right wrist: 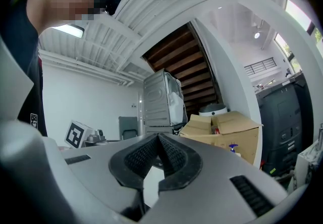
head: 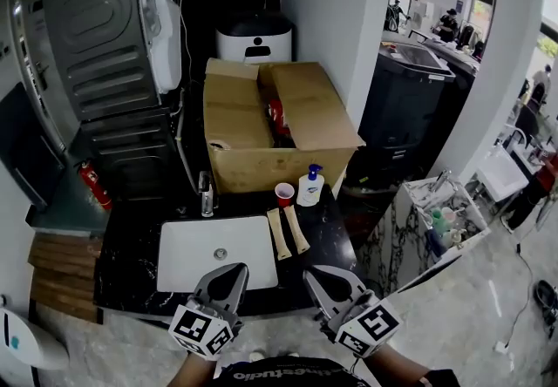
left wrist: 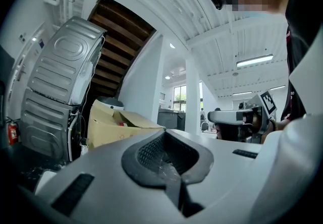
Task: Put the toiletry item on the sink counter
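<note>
A white pump bottle with a blue top (head: 309, 186) stands on the black sink counter (head: 131, 246), right of a red cup (head: 284, 193). The same pump bottle (right wrist: 232, 148) shows small in the right gripper view, in front of the box. Two tan tubes (head: 288, 231) lie side by side just right of the white sink basin (head: 216, 252). My left gripper (head: 228, 276) and right gripper (head: 318, 282) hover over the counter's near edge, apart from every item. In their own views the left gripper (left wrist: 164, 136) and right gripper (right wrist: 158, 138) are both shut, with nothing held.
An open cardboard box (head: 270, 128) sits at the back of the counter, a faucet (head: 206, 195) in front of it. Stacked grey machines (head: 109, 37) and a fire extinguisher (head: 91, 185) stand at left. A marble-patterned rack with bottles (head: 445, 220) stands on the floor at right.
</note>
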Motion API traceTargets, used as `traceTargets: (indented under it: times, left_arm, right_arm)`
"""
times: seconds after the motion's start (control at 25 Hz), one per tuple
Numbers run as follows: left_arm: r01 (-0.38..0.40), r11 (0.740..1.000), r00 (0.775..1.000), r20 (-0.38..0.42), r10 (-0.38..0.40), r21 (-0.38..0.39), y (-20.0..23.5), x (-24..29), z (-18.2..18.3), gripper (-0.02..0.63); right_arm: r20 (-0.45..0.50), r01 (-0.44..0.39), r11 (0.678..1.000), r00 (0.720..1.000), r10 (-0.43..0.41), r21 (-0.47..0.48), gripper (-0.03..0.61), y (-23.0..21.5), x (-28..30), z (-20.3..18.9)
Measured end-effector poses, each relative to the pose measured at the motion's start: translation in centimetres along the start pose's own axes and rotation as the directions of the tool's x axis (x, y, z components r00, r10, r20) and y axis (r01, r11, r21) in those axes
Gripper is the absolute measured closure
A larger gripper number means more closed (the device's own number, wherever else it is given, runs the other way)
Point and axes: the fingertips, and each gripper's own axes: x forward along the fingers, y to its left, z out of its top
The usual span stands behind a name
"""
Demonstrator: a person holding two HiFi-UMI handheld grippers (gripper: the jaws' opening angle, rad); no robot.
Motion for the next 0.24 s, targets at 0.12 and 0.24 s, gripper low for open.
traceTargets:
  times: [0.12,0.24]
  left_arm:
    - [-0.009,1.000,1.000,-0.004,0.009,0.000,0.16,-0.28,-0.24,0.600]
    - [-0.011,1.000,1.000,-0.008,0.011,-0.006,0.33,-0.55,-0.67,0.600]
  right_arm:
    - [-0.003,-0.009,1.000,1.000,0.009,0.004,0.541,0.23,0.12,-0.27]
    - [-0.010,-0.017,1.000,1.000,0.017,0.005,0.541,0.55,0.24,-0.72]
